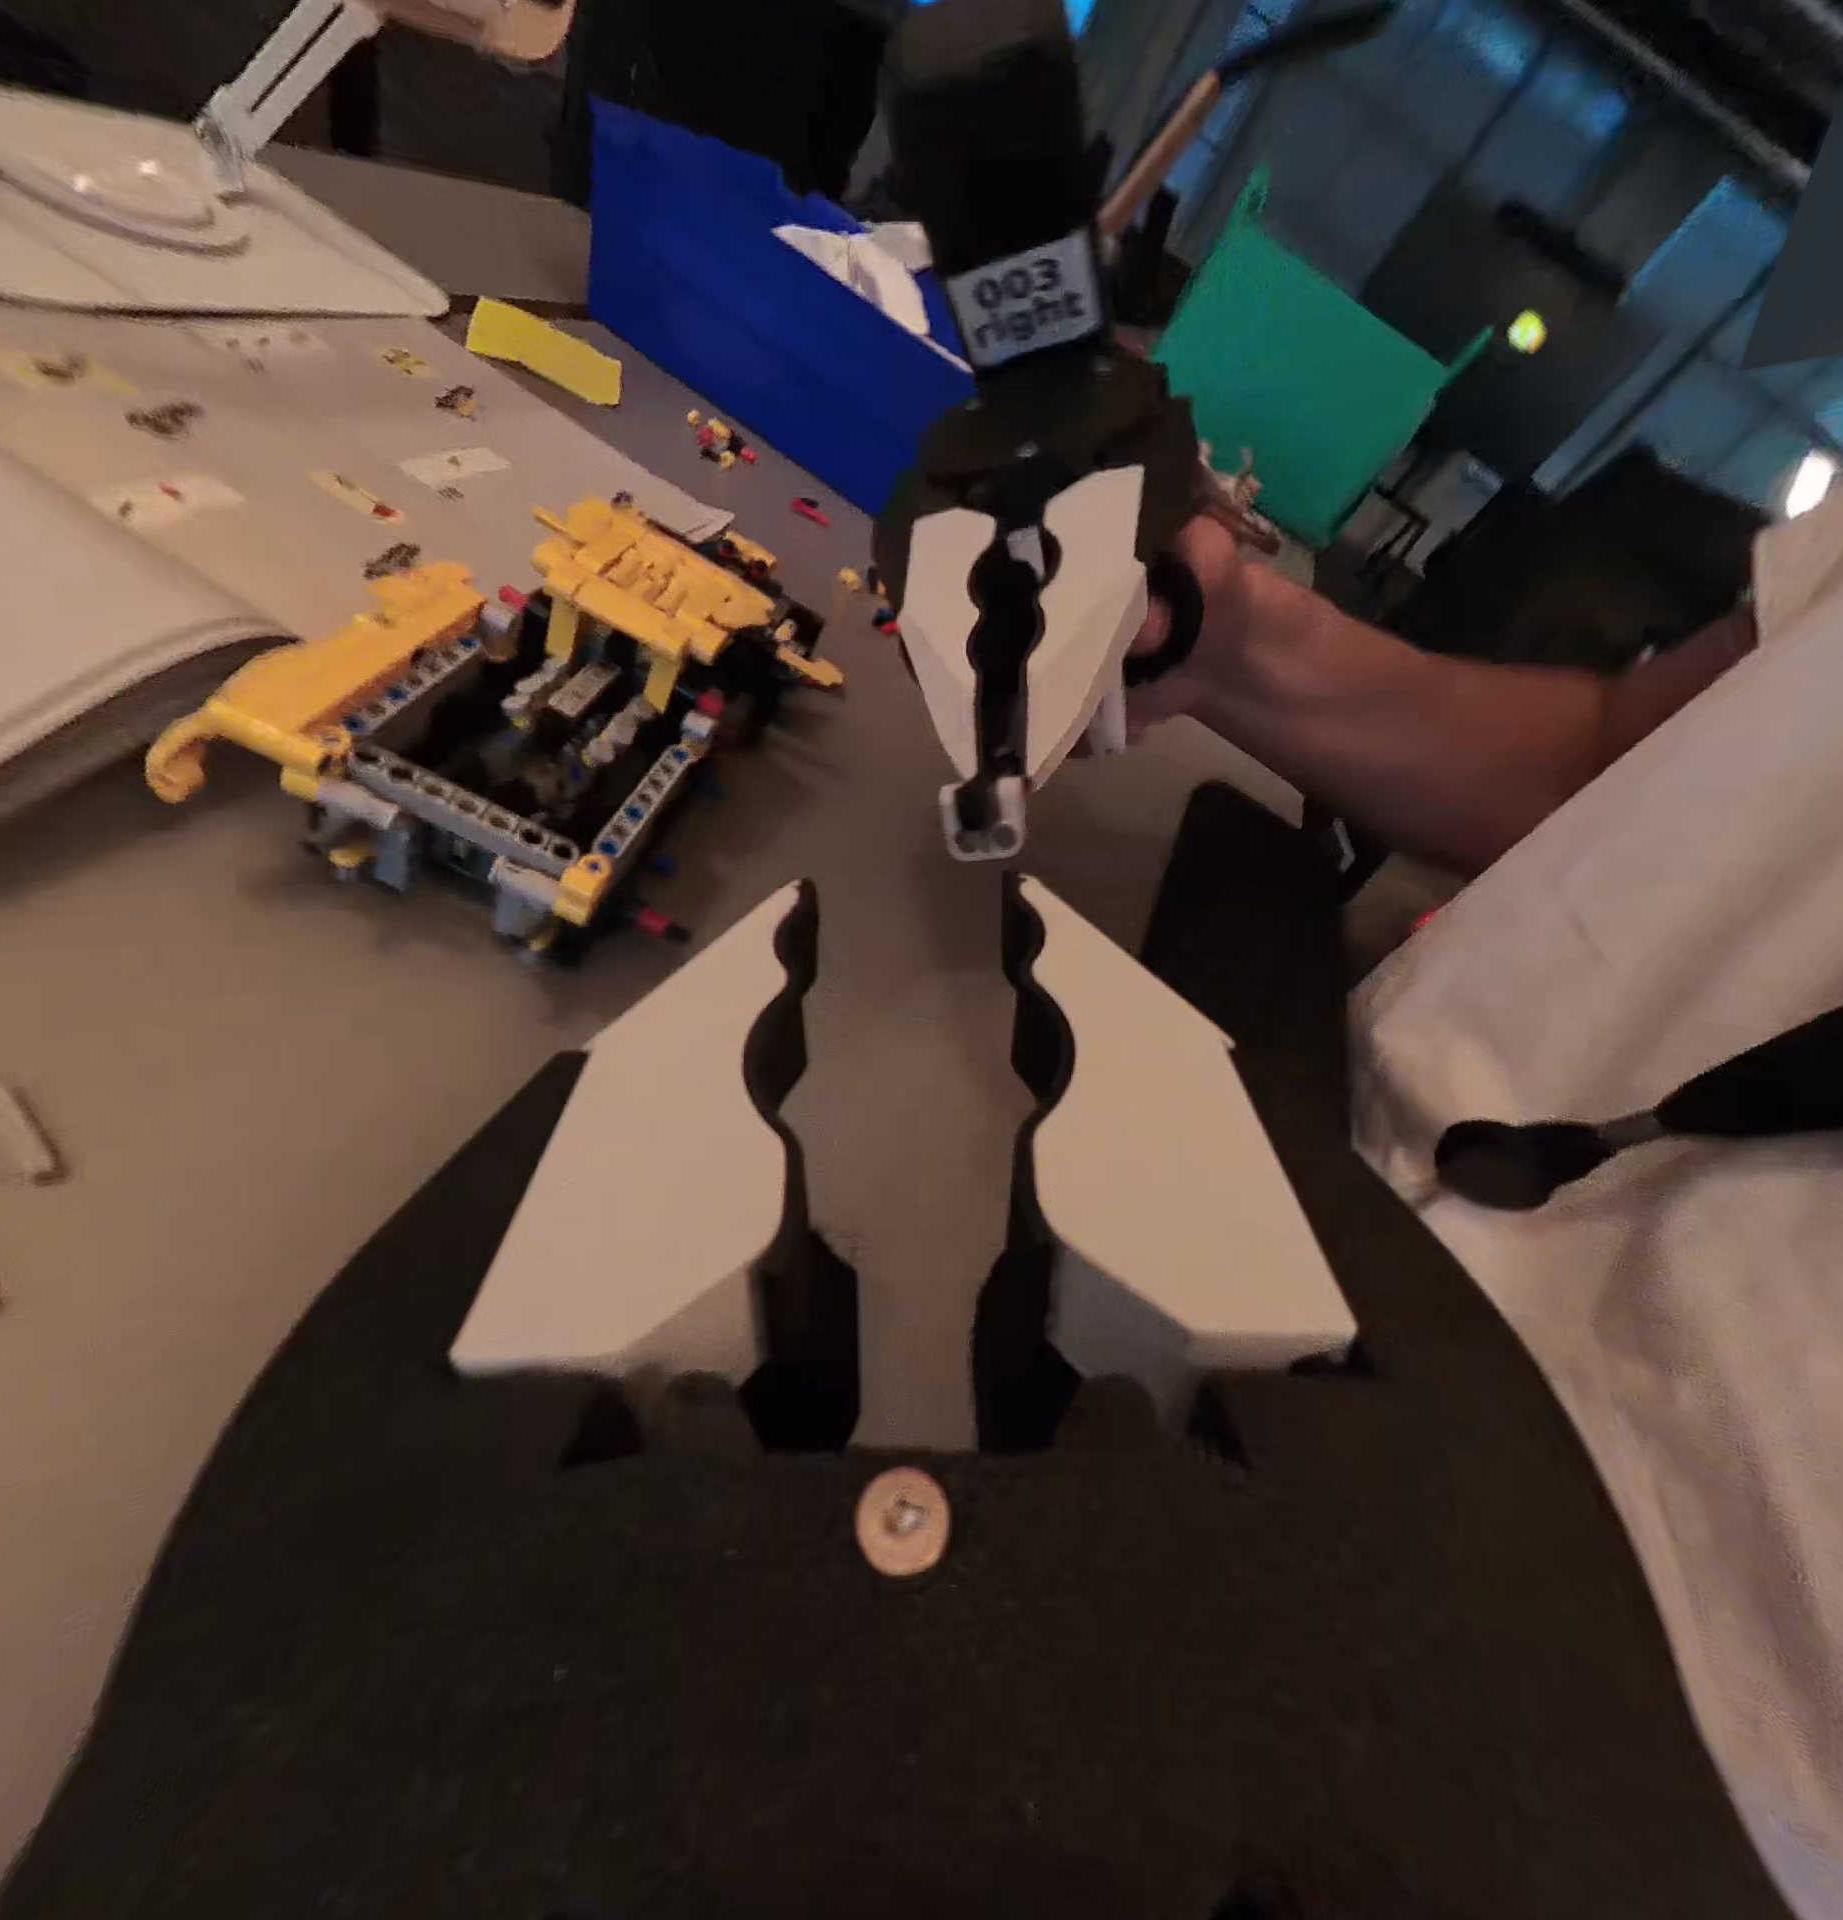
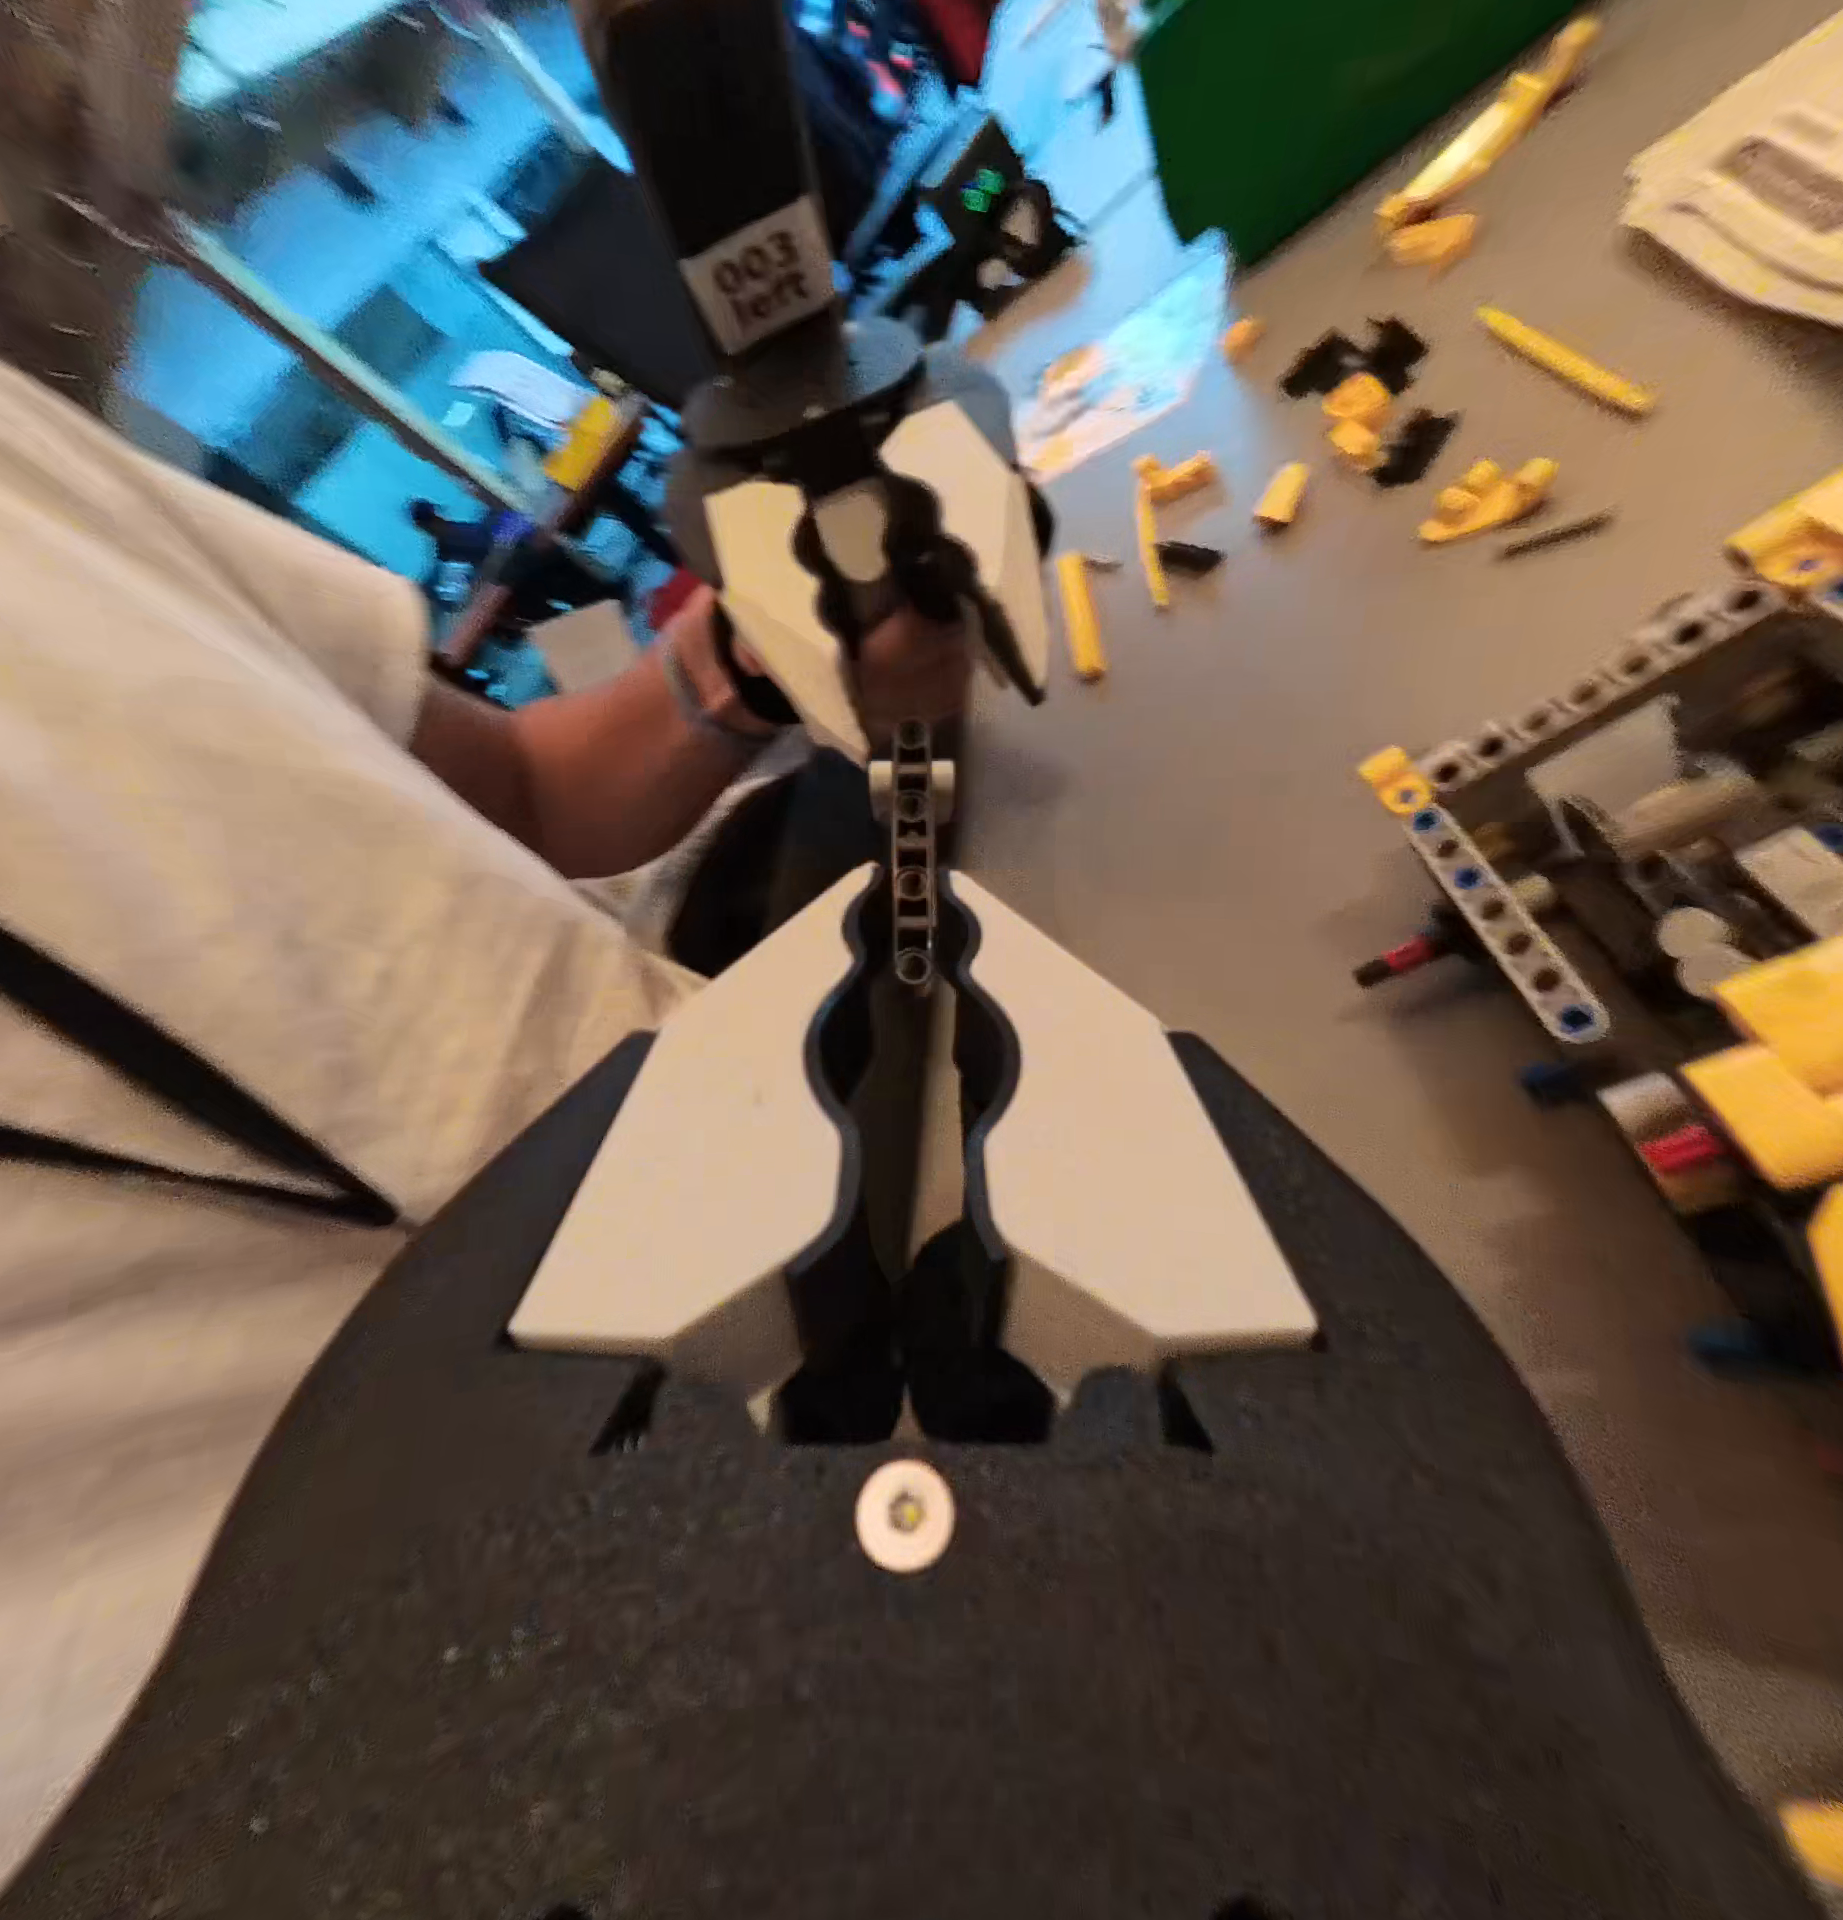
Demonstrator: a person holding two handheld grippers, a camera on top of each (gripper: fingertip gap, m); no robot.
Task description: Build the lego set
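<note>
I have the dark beam [image 2: 911,883] pinched at the tips of my right gripper [image 2: 912,935], centre of the right wrist view, with a small light grey connector [image 2: 909,781] sitting across its far end. In the left wrist view the same grey connector [image 1: 982,821] hangs just above centre, under the right gripper [image 1: 1000,769], which is clamped on the beam.

My left gripper [image 1: 909,904] is spread wide and empty, its tips just short of the connector and not touching it.

My worry is the hold: only a short stretch of a thin beam sits between the pads, so if I close the left gripper off-centre or push along the beam, it could pivot or slide out. The connector may also pop off if squeezed askew; how firmly it is seated I cannot tell.

The yellow and grey model [image 1: 501,727] rests on the table [image 1: 221,1039] at left of the left wrist view, well apart from both grippers. Loose yellow pieces [image 2: 1281,488] lie scattered at the upper right of the right wrist view, so a dropped part could get lost among them. Both pictures are blurred, which makes judging alignment harder.
</note>
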